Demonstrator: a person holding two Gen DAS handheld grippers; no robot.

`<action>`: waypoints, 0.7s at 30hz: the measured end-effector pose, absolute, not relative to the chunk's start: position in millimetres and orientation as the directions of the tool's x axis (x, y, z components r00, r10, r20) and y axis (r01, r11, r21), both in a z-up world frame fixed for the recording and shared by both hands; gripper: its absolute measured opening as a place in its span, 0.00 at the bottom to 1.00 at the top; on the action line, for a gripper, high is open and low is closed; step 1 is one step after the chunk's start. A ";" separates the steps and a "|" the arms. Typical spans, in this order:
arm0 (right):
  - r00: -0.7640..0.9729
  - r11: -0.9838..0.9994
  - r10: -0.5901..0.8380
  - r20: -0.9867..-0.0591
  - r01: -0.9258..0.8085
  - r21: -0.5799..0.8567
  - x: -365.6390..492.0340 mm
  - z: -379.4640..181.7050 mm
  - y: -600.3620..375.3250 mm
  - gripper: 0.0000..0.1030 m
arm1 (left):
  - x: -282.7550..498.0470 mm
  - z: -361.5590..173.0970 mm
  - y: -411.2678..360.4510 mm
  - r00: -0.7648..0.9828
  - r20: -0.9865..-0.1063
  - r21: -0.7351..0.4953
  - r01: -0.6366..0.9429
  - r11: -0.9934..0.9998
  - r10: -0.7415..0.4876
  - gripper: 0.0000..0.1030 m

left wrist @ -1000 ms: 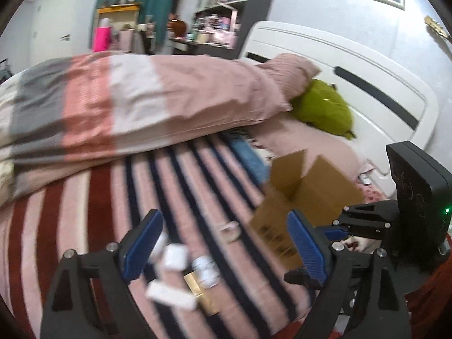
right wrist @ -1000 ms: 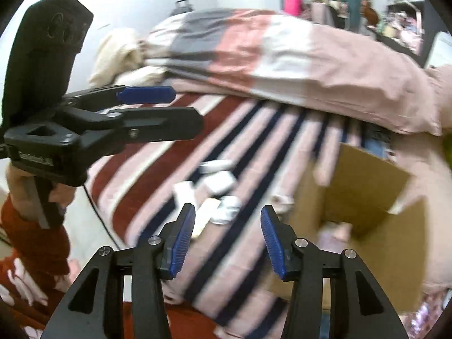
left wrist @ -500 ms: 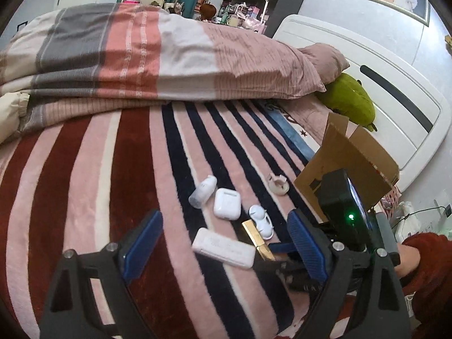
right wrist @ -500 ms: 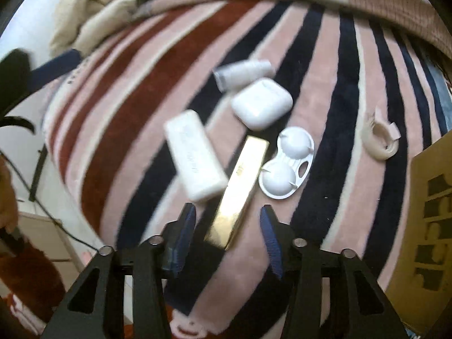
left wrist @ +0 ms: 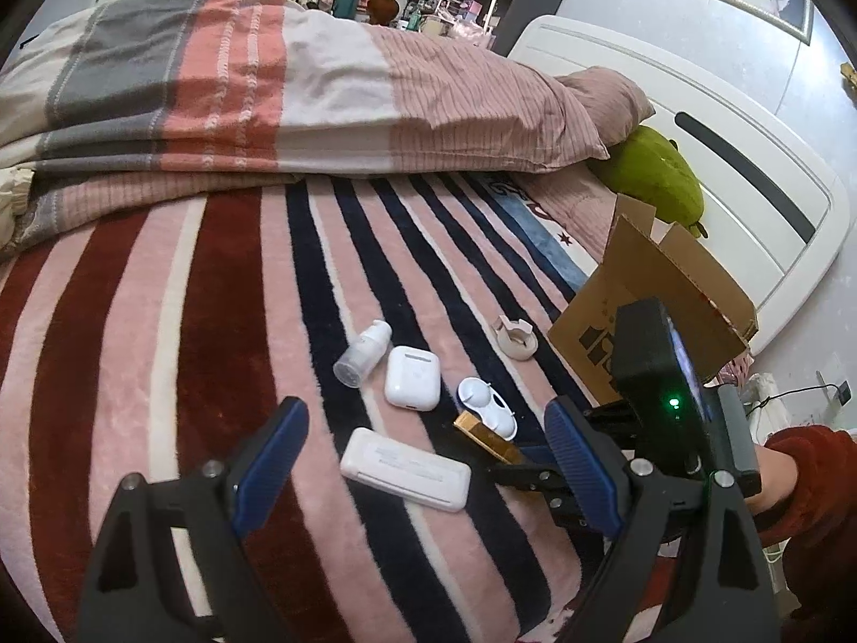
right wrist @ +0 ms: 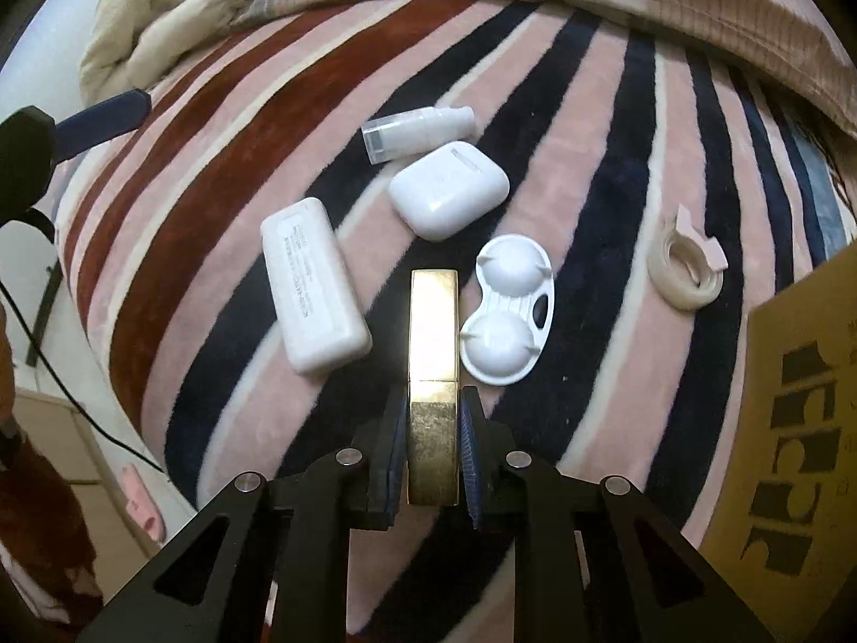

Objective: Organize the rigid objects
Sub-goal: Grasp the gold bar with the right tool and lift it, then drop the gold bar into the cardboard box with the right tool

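A bed covered by a striped blanket (right wrist: 225,171) in pink, dark red and navy holds a cluster of small items. The right hand-held gripper (right wrist: 433,439) is clenched on the near end of a gold rectangular case (right wrist: 433,332), which lies on the blanket between a long white case (right wrist: 310,289) and a white contact lens case (right wrist: 506,311). Beyond them lie a white earbud case (right wrist: 450,190) and a small pump bottle (right wrist: 418,134). A beige tape roll (right wrist: 683,268) sits beside an open cardboard box (left wrist: 659,289). The left hand-held gripper (left wrist: 428,461) hovers released above the long white case.
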State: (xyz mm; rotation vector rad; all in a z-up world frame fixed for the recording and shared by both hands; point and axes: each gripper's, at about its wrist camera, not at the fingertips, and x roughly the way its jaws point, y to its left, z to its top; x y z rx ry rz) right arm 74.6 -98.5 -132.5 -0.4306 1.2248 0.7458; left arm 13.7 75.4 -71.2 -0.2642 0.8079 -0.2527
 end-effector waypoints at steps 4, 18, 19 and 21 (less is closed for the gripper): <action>0.189 0.665 0.352 -0.917 -0.740 0.102 63.5 -101.9 -98.2 0.13 | 15.4 -66.0 67.4 0.657 -0.667 -0.347 0.143 0.927 -0.351 0.85; 0.378 0.625 0.597 -0.707 -0.772 0.114 45.2 32.8 -161.5 0.13 | 57.1 10.8 -6.0 0.621 -0.516 -0.508 0.333 0.795 -0.590 0.50; 0.391 0.632 0.608 -0.691 -0.765 0.123 49.0 37.5 -173.1 0.13 | 61.2 12.9 -11.6 0.617 -0.517 -0.509 0.335 0.793 -0.593 0.46; 0.413 0.647 0.614 -0.672 -0.751 0.130 59.9 41.8 -185.3 0.13 | 74.7 17.5 -27.8 0.595 -0.500 -0.535 0.359 0.765 -0.629 0.39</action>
